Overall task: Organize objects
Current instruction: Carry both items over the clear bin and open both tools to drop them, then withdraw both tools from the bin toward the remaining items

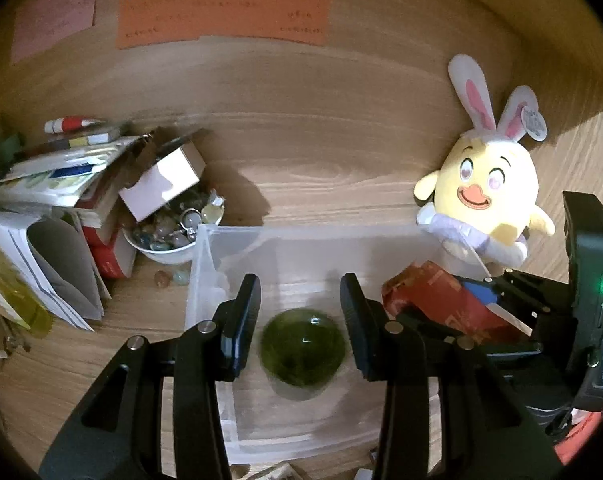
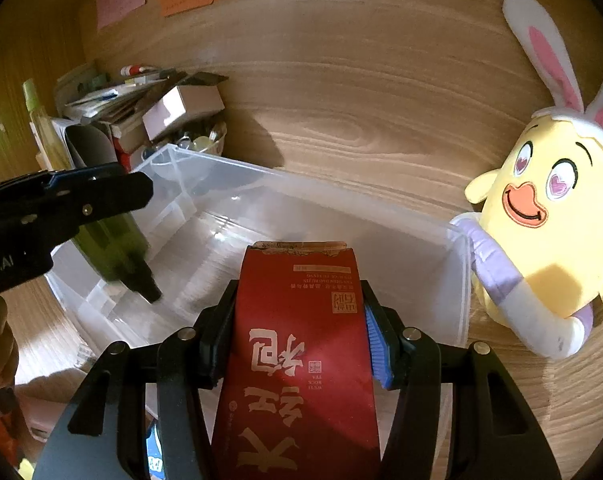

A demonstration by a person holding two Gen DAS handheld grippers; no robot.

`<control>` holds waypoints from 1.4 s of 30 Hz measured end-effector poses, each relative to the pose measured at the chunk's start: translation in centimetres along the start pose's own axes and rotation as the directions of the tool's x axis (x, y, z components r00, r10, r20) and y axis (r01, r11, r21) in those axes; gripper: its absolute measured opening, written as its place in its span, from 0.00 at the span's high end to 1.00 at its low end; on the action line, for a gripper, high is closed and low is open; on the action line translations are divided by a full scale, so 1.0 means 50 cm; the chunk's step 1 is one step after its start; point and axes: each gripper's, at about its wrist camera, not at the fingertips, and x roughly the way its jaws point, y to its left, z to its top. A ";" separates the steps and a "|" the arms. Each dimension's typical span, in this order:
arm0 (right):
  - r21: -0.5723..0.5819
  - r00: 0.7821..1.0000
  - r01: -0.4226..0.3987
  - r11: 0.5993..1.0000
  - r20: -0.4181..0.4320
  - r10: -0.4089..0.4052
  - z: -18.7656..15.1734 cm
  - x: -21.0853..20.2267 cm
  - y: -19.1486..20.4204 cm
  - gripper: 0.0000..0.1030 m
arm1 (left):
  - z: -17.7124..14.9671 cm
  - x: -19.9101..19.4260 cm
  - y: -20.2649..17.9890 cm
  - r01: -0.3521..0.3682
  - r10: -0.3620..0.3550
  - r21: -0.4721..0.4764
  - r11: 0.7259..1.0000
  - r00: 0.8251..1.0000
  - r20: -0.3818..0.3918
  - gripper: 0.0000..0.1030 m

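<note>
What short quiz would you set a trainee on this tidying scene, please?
1. True or false: the right gripper has its jaws closed on a red tea packet.
2. What is in the left gripper? A) white bowl B) green bottle C) plush toy
3. Fill in: both held items hang over the clear plastic ____.
Key: 1 true; 2 B; 3 bin.

Clear glossy plastic bin (image 2: 459,264), matt woodgrain desk (image 2: 361,128), plush cloth chick (image 2: 549,240)
</note>
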 end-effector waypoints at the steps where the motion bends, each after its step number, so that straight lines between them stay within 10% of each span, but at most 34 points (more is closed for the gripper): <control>1: -0.001 1.000 0.001 1.000 -0.001 -0.001 0.000 0.001 0.001 0.50 | 0.000 0.000 0.000 0.005 -0.005 -0.002 1.000 1.000 -0.003 0.60; 13: 0.001 1.000 0.002 1.000 -0.015 -0.002 0.002 0.005 0.004 0.41 | -0.001 -0.009 0.002 0.005 -0.005 0.000 1.000 1.000 -0.018 0.57; 30: -0.001 0.997 0.030 1.000 0.065 -0.030 0.006 -0.086 0.008 0.20 | -0.031 -0.110 0.000 -0.013 0.011 0.069 0.998 1.000 0.028 0.12; 42: -0.006 0.993 0.027 1.000 0.116 -0.026 -0.036 -0.167 0.028 0.17 | -0.078 -0.144 0.026 -0.019 0.019 0.060 0.998 1.000 -0.003 0.08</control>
